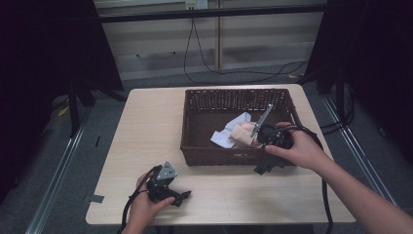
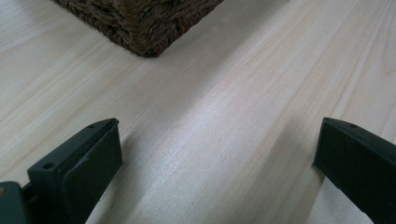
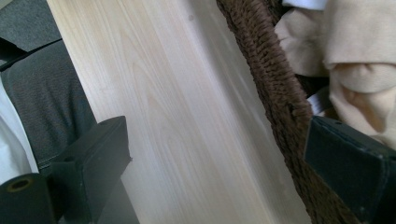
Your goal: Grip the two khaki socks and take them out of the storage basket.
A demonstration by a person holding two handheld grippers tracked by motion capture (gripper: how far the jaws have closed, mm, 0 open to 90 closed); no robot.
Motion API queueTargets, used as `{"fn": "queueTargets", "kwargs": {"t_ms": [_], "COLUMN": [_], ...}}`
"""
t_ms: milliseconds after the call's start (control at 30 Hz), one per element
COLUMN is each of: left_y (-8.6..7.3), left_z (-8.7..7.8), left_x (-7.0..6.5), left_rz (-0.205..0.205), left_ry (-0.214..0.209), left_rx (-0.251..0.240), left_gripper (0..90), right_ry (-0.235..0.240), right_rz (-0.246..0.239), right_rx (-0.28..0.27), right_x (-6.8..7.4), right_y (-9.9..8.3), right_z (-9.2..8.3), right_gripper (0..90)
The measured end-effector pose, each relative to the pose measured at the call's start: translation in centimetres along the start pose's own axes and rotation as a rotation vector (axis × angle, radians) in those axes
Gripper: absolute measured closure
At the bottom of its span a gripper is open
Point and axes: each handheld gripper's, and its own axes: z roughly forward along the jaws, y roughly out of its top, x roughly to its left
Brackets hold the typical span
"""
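Observation:
A dark brown wicker basket [image 1: 219, 156] stands on the right half of the pale wooden table [image 1: 146, 126]. Inside lie a peach cloth [image 1: 243, 132] and a white cloth [image 1: 228, 134], bunched together. My right gripper [image 1: 267, 165] hangs at the basket's near right rim, open. In the right gripper view [image 3: 218, 119] one jaw is over the table and the other over the basket wall [image 3: 275, 93], beside the peach cloth [image 3: 359, 56]. My left gripper [image 1: 179, 199] rests low at the table's near left, open over bare wood [image 2: 219, 122], a basket corner [image 2: 140, 28] ahead.
Dark curtains flank the table on both sides. Black cables [image 1: 234, 73] run across the grey floor behind it. A cable [image 1: 324, 195] trails from the right gripper along the forearm. A trousered leg [image 3: 46, 102] lies below the table's near edge.

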Motion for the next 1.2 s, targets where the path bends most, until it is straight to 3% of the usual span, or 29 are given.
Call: {"fn": "queueTargets", "kwargs": {"t_ms": [200, 500, 833, 1000, 1133, 1200], "left_y": [0.0, 0.0, 0.0, 0.0, 0.0, 0.0], "left_z": [0.0, 0.0, 0.0, 0.0, 0.0, 0.0], "left_x": [0.0, 0.0, 0.0, 0.0, 0.0, 0.0], "left_rz": [0.001, -0.007, -0.004, -0.004, -0.004, -0.005], "left_ry": [0.000, 0.001, 0.002, 0.002, 0.002, 0.002], "left_rx": [0.001, -0.008, -0.008, -0.008, -0.008, -0.008], "left_gripper": [0.3, 0.3, 0.3, 0.3, 0.3, 0.3], "right_ry": [-0.005, -0.034, -0.078, -0.109, -0.124, -0.133], "right_rz": [0.010, 0.045, 0.117, 0.179, 0.237, 0.233], "right_rx": [0.004, -0.005, -0.015, -0.011, -0.022, -0.016], "right_x": [-0.5, -2.5, -5.5, -7.4, -8.3, -8.5], "right_y": [0.5, 1.9, 3.1, 3.1, 3.3, 3.4], "right_z": [-0.8, -1.5, -0.5, 0.5, 1.2, 1.4], "right_gripper": [6.6, 6.6, 5.7, 4.6, 4.2, 4.9]}}
